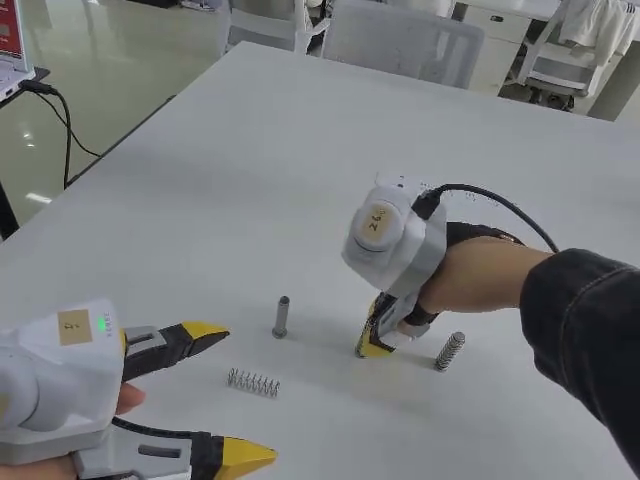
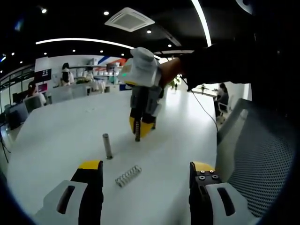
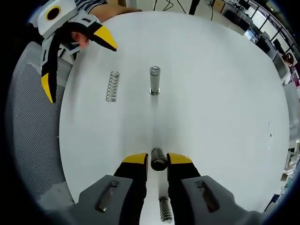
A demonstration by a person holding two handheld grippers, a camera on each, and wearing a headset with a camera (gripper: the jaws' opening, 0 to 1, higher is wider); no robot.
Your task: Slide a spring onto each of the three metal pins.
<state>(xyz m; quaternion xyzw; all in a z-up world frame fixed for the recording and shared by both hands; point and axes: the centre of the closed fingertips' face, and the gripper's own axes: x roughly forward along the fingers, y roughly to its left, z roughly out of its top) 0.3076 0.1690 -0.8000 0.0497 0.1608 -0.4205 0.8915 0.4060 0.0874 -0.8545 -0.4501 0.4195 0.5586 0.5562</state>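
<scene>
Evidently the right hand-held gripper (image 3: 158, 161) pinches a spring (image 2: 137, 130) upright, probably seating it on a pin; the bare pin (image 3: 154, 79) stands beyond its tips, and the left hand-held gripper (image 2: 146, 165) gapes by the loose spring (image 1: 252, 382).

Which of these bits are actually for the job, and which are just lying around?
For the job: bare pin; loose spring; gripped spring in the right hand-held gripper; standing spring.
Just lying about: black cable; chairs.
</scene>
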